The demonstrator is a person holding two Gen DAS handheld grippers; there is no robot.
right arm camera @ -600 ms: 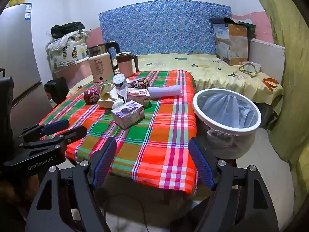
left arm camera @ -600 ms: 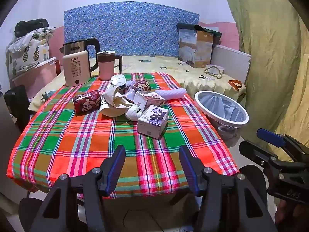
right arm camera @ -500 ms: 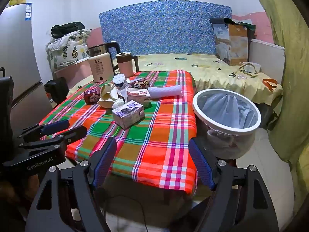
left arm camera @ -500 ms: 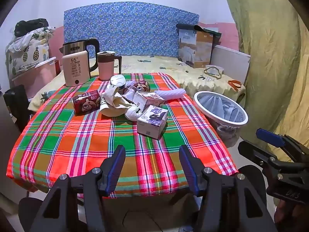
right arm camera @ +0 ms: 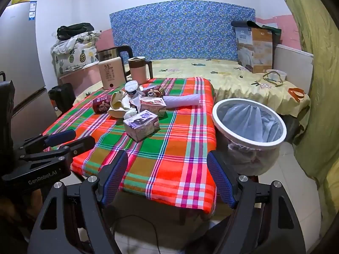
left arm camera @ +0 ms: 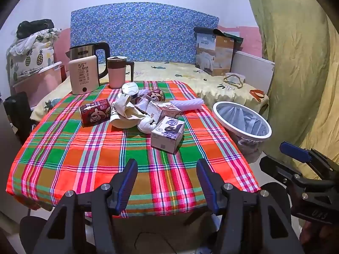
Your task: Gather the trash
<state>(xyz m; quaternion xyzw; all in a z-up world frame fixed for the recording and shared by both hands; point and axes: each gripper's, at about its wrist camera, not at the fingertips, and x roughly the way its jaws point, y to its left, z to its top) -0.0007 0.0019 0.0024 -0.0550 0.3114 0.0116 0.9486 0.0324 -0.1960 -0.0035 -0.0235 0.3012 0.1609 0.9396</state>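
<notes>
- Left gripper (left arm camera: 167,175) hangs over the near edge of the plaid tablecloth (left arm camera: 63,158), jaws wide, nothing between them.
- Trash sits mid-table: purple milk carton (left arm camera: 168,133) nearest, red can (left arm camera: 95,112) lying left, crumpled paper bag (left arm camera: 125,114) between.
- White lined bin (left arm camera: 241,118) waits just right of the table.
- Right gripper (left arm camera: 296,160) pokes in at the lower right.

At the far end of your plaid-covered surface (left arm camera: 63,158) stand a steel kettle (left arm camera: 84,51), a cream appliance (left arm camera: 83,77) marked 55 and a pink lidded mug (left arm camera: 117,72), with what looks like a fridge (right arm camera: 19,63) at the left.
</notes>
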